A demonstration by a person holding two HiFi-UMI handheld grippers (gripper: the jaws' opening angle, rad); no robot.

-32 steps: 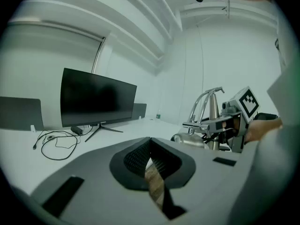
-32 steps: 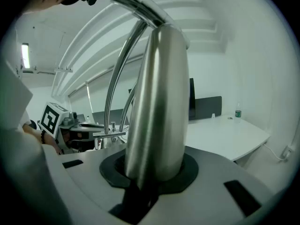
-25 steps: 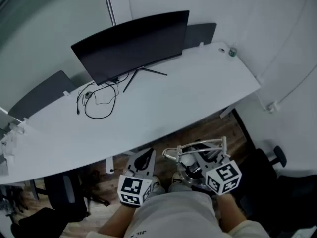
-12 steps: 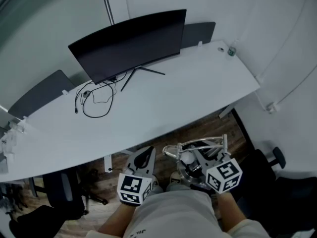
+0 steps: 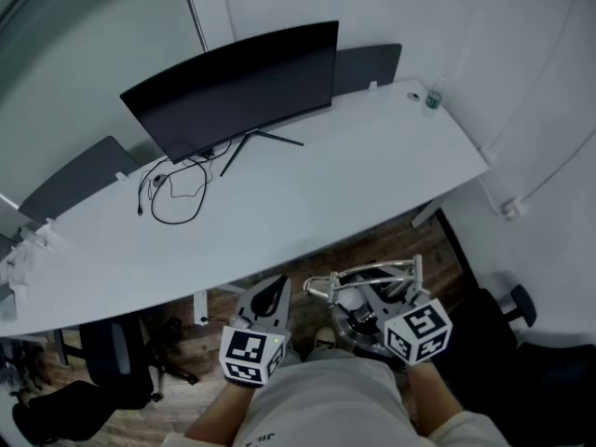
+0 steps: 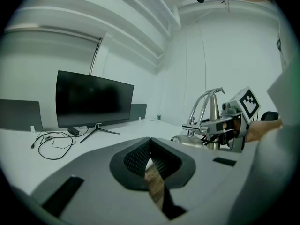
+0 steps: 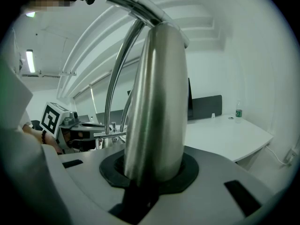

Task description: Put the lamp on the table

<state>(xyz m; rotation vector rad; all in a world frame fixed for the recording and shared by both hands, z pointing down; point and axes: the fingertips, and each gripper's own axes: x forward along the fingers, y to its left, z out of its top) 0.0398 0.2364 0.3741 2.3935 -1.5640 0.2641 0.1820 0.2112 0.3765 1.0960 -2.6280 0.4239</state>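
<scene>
While right gripper [image 5: 361,307] jaws clamp lamp [image 7: 154,102], left gripper [image 5: 273,291] jaws together, empty: carry step; next, raise lamp onto table [image 5: 307,194].

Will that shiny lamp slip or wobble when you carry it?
The lamp looks like smooth polished metal, so it may be slippery in the right gripper. Its thin curved arms reach high above the grip, so it could wobble or tip. It is probably stiff, not floppy.
</scene>
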